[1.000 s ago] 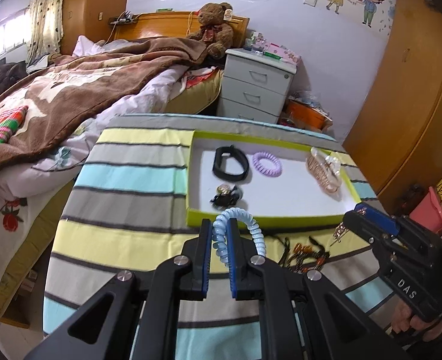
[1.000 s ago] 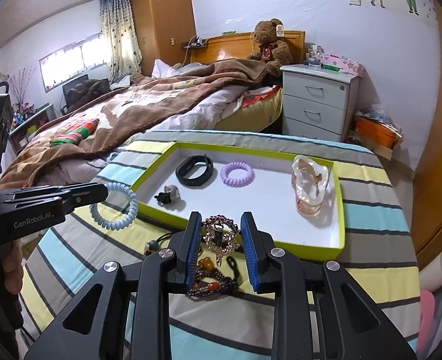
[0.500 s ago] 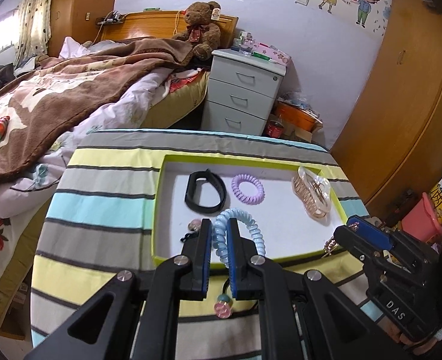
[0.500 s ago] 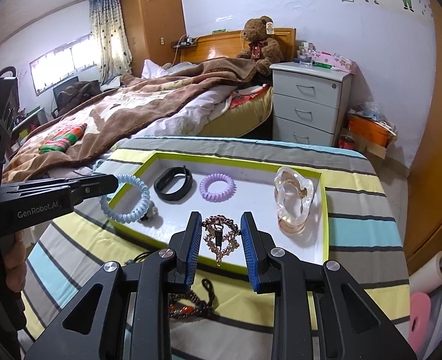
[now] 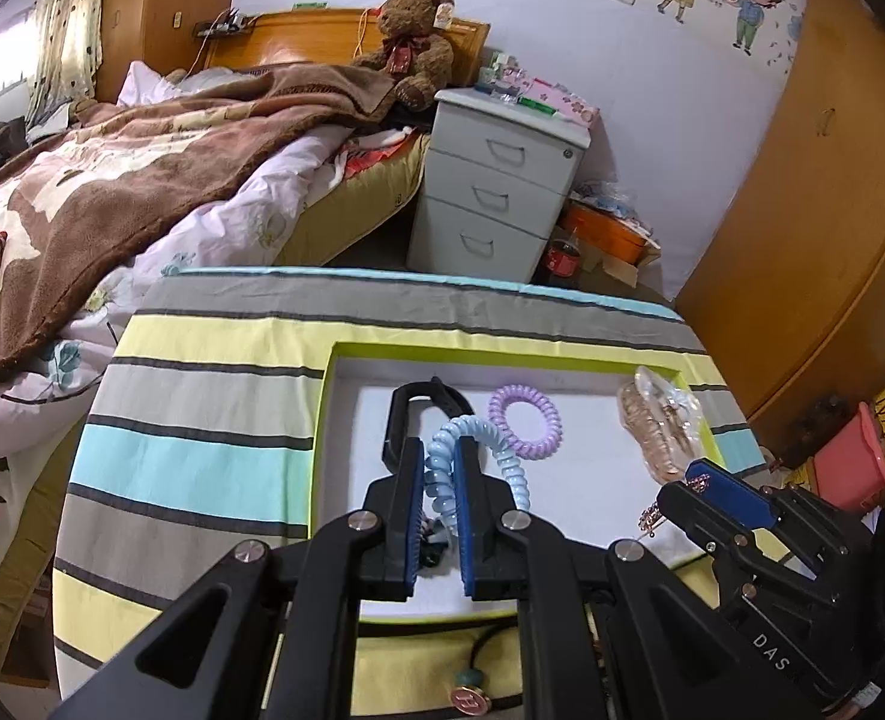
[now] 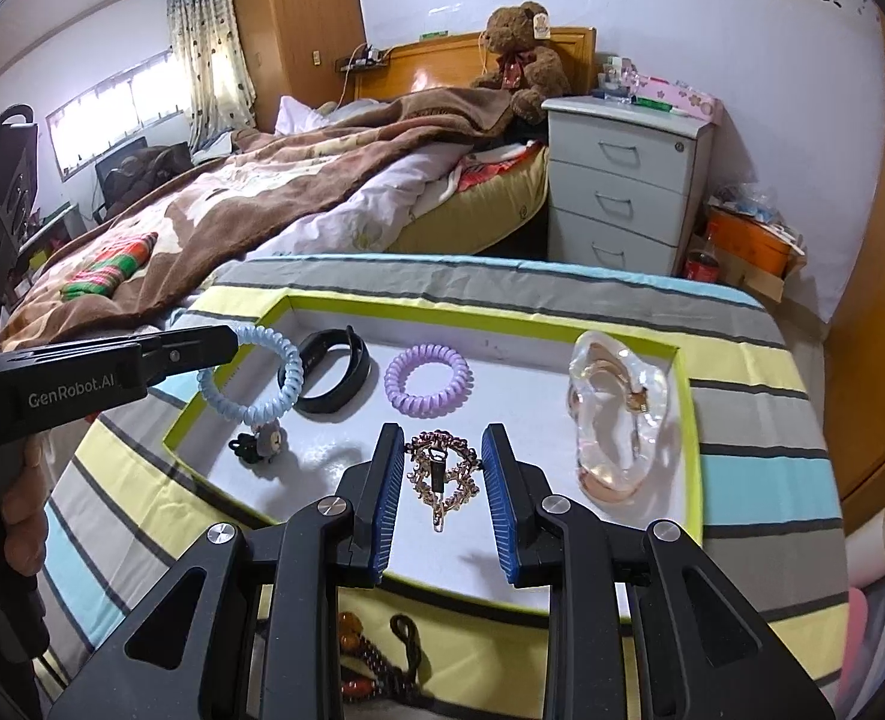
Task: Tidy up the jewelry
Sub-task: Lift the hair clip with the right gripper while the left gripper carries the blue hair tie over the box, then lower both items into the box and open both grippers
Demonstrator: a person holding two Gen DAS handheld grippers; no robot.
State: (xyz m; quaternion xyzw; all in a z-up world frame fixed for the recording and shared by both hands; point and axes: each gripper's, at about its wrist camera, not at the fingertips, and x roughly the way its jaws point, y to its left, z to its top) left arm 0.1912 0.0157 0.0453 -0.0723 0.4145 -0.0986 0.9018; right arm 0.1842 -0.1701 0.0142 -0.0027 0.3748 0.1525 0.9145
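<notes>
Both hand-held grippers advanced over the tray. Left hand-held gripper: clamped on blue coil, tray's 9 o'clock. Right hand-held gripper: clamped on gold brooch, 6 o'clock. In tray: band, purple coil, clip, charm. Left: beads on worktop.

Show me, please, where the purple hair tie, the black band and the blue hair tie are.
Purple hair tie (image 6: 426, 380): right wrist view, its coiled ring, front edge.
Black band (image 6: 333, 369): right wrist view, its near strap.
Blue hair tie (image 5: 440, 480): left wrist view, the coil between the fingers.
</notes>
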